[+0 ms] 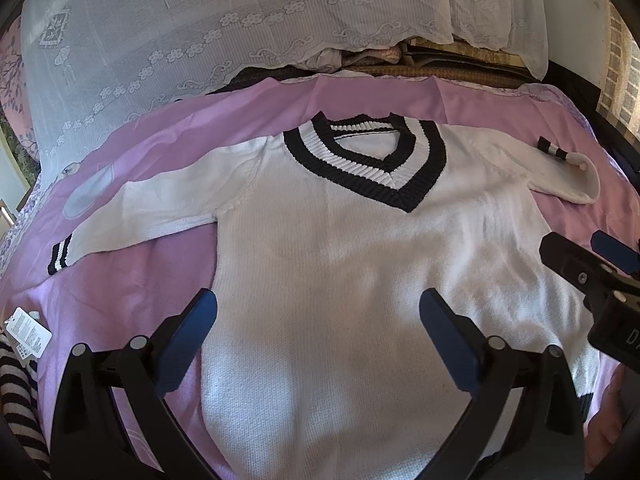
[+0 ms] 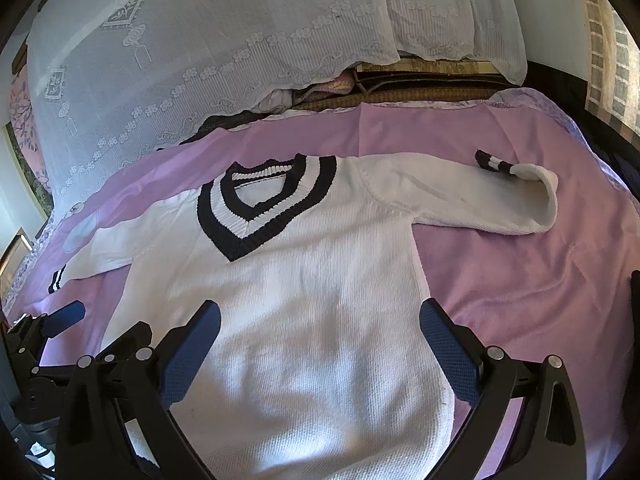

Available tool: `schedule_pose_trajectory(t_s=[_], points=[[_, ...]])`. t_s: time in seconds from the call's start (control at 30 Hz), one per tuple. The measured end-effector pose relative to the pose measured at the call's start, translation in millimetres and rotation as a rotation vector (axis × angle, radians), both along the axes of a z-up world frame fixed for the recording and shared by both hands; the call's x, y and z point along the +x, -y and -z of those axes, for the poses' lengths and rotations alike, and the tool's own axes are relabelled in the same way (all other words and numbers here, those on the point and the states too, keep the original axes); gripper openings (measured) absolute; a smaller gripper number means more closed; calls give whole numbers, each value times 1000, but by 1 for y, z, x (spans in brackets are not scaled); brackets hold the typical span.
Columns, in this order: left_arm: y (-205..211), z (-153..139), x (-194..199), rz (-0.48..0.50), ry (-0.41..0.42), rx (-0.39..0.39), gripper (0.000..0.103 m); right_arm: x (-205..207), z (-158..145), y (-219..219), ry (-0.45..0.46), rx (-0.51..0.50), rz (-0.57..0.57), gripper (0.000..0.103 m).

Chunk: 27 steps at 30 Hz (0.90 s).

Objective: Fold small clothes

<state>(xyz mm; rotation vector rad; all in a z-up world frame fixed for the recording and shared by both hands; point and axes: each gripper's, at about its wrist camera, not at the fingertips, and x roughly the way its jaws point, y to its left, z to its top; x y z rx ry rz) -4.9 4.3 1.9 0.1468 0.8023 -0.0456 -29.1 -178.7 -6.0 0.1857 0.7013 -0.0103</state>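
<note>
Surface: bed covered by a pink sheet (image 2: 520, 300), lightly creased, sunlit in patches. Far side: white lace cloth (image 1: 200, 40) draped over a heap along the bed's far edge, with some bundled fabric (image 1: 360, 56) showing under its hem. Tiled or brick-pattern wall (image 2: 616, 52) at the right.

Task item: white knit sweater (image 1: 340, 280) with black-and-white striped V-neck, lying flat, front up, in the middle of the bed, hem toward the near edge. One sleeve (image 1: 132, 216) stretches out toward the bed's left edge, striped cuff at its end. The other sleeve (image 2: 480, 200) extends right and is doubled back on itself, its cuff (image 2: 494, 165) lying on top.

Other items: striped garment (image 1: 16, 392) with a paper tag (image 1: 28, 332) at the near left corner.

Left hand-held gripper (image 1: 320, 336): jaws spread wide, over the sweater's lower body, holding nothing. Right hand-held gripper (image 2: 320, 344): jaws spread wide, over the sweater's lower right side, empty.

Bare sheet lies right of the sweater body below the doubled sleeve, and left below the straight sleeve.
</note>
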Motion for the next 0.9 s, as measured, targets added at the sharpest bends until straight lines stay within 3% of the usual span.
schedule_pose_trajectory(t_s=[0.9], points=[[-2,2,1,-3,-5,-4,99,3,1,1,-14,8,-3,100]])
